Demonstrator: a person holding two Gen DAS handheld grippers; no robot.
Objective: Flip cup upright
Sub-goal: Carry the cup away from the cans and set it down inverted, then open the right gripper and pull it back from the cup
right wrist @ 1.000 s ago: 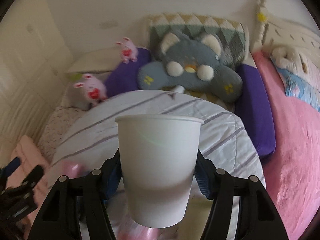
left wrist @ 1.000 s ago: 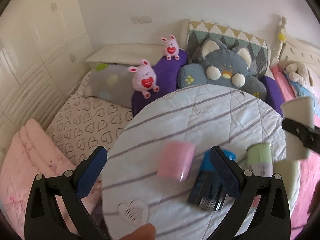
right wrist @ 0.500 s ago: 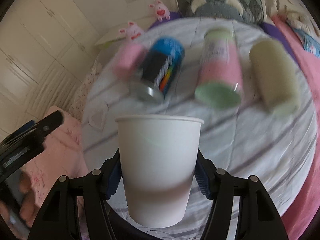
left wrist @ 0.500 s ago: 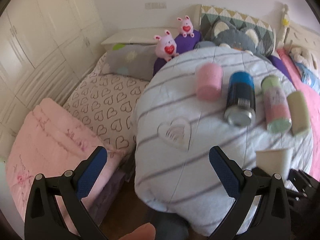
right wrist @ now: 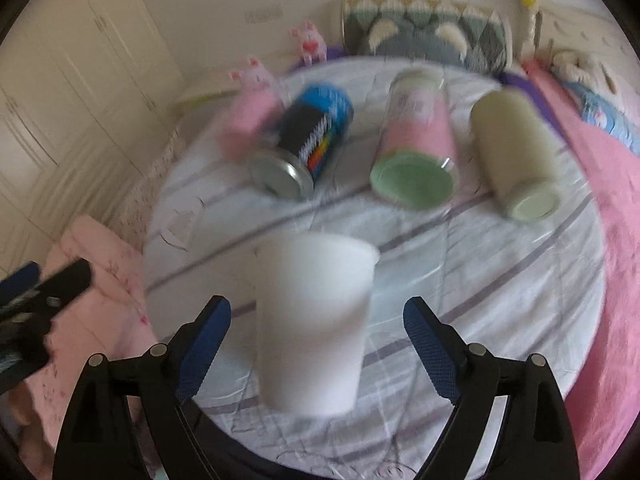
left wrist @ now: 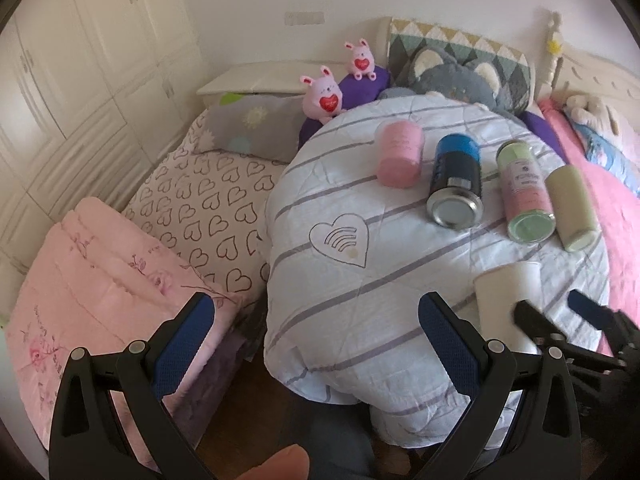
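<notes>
A white paper cup [right wrist: 312, 320] stands mouth up, blurred and a little tilted, on the striped round cushion [right wrist: 480, 280]. My right gripper [right wrist: 316, 320] is open, its blue pads apart on either side of the cup and not touching it. The cup also shows in the left wrist view [left wrist: 506, 300], with the right gripper [left wrist: 560, 312] around it. My left gripper [left wrist: 316, 320] is open and empty, above the cushion's near-left edge [left wrist: 304, 320].
On the cushion lie a pink cup [left wrist: 400, 154], a blue can [left wrist: 456, 184], a pink-green tumbler [left wrist: 524, 192] and a beige cup [left wrist: 572, 208]. Plush toys and pillows [left wrist: 456, 76] sit behind. A folded pink quilt [left wrist: 100, 280] lies left; floor below.
My right gripper has opened and let go of the white cup, which now rests on the cushion. Both grippers have pulled back and tilted down toward the cushion.
</notes>
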